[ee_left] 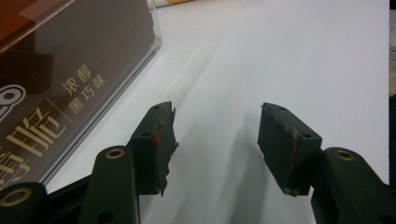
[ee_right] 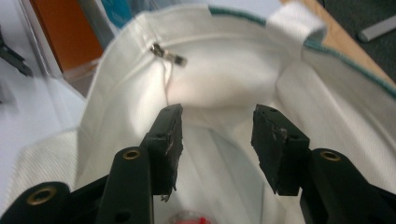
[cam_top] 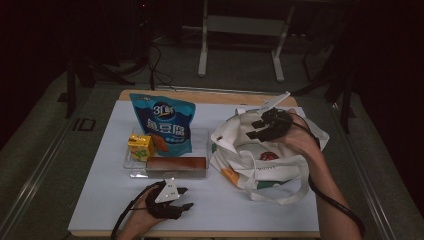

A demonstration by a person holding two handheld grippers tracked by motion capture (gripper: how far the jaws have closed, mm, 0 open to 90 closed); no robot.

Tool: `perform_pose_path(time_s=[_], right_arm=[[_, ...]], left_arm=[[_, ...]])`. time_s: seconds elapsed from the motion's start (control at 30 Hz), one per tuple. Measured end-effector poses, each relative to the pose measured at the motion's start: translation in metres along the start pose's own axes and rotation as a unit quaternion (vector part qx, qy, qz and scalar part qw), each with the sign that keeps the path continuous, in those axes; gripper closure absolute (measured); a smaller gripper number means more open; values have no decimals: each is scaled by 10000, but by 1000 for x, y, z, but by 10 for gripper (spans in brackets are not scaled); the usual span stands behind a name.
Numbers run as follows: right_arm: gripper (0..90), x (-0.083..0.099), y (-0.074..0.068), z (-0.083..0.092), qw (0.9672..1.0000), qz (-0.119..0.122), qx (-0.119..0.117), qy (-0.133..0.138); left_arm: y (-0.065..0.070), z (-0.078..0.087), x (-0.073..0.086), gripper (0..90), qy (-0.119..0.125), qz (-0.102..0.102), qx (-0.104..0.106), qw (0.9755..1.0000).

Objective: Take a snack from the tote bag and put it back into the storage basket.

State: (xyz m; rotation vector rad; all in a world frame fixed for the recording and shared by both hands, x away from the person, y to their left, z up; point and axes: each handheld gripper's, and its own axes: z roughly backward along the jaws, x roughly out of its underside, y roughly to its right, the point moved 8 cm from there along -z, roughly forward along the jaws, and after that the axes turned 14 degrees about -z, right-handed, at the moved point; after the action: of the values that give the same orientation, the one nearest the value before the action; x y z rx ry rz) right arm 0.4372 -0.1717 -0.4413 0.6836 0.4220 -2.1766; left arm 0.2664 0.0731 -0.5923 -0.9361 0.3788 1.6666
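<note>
A white tote bag (cam_top: 260, 155) lies open on the right of the white table (cam_top: 100, 200). My right gripper (cam_top: 256, 128) hovers over the bag's mouth; in the right gripper view its jaws (ee_right: 217, 126) stand open above the bag's pale inside (ee_right: 219, 84), nothing between them. My left gripper (cam_top: 185, 197) rests low near the front edge, open and empty (ee_left: 217, 130), just in front of a long brown box (cam_top: 176, 164) with gold lettering (ee_left: 56, 93). A blue snack pouch (cam_top: 165, 122) and a yellow juice carton (cam_top: 140, 146) stand behind the box.
The box, pouch and carton sit in or on a clear tray (cam_top: 131, 167) at centre left. The bag's handles (cam_top: 295, 192) trail toward the front right. A small zipper pull (ee_right: 169, 54) hangs inside the bag. Dark floor and a stand's legs (cam_top: 202, 55) lie beyond the table.
</note>
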Motion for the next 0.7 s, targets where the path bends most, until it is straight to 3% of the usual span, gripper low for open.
perform_pose_path(time_s=[0.37,0.5,0.7], right_arm=[[490,26,8,-17,9983,-9,242,-530],[452,38,2,-25,9967,79,302,-751],[413,51,-9,-29,9958,266,280,-829]], left_arm=[[0,0,0,457,-3,-1,2,10000],[0,0,0,457,-2,4,9,10000],[0,0,0,456,-11,2,16,10000]])
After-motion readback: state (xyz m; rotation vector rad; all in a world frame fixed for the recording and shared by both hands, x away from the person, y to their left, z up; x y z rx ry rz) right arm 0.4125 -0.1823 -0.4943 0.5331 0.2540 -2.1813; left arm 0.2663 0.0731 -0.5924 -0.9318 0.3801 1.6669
